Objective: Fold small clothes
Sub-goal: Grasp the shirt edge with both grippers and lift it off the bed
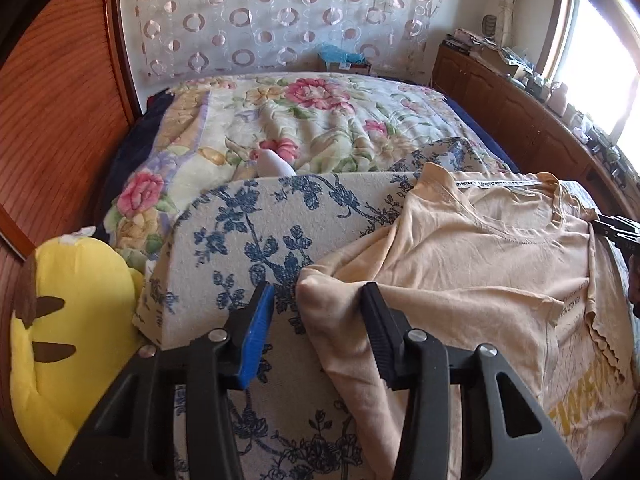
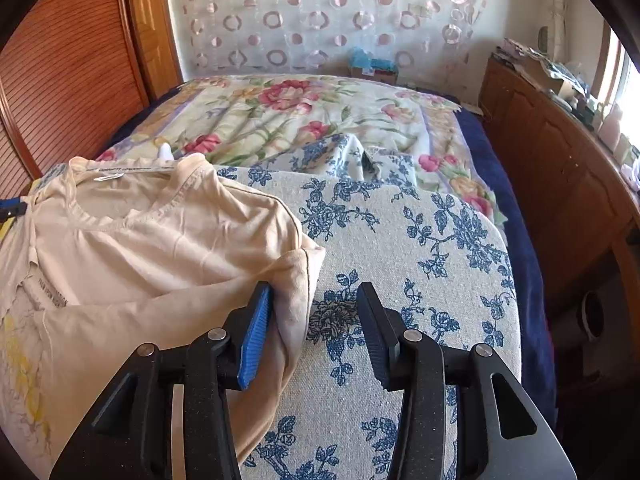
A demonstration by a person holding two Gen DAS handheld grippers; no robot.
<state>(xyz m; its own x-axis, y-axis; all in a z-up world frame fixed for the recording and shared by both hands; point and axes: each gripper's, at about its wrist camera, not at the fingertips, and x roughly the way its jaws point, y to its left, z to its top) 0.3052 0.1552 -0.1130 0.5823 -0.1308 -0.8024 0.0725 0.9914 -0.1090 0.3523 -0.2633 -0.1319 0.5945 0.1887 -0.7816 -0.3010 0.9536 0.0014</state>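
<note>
Both grippers, left (image 1: 318, 330) and right (image 2: 314, 330), stand spread, pinching nothing, at the folded sleeves of the beige shirt (image 1: 480, 248). Its hem is cut off below. Bare floral board (image 2: 420, 248) lies beside the shirt.

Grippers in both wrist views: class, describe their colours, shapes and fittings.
Left gripper and right gripper match: matte black angular frames with triangular cut-outs and round silver pivot bolts. Each has one ribbed blue finger pad and one ribbed black one. No cables or sleeves show.
</note>
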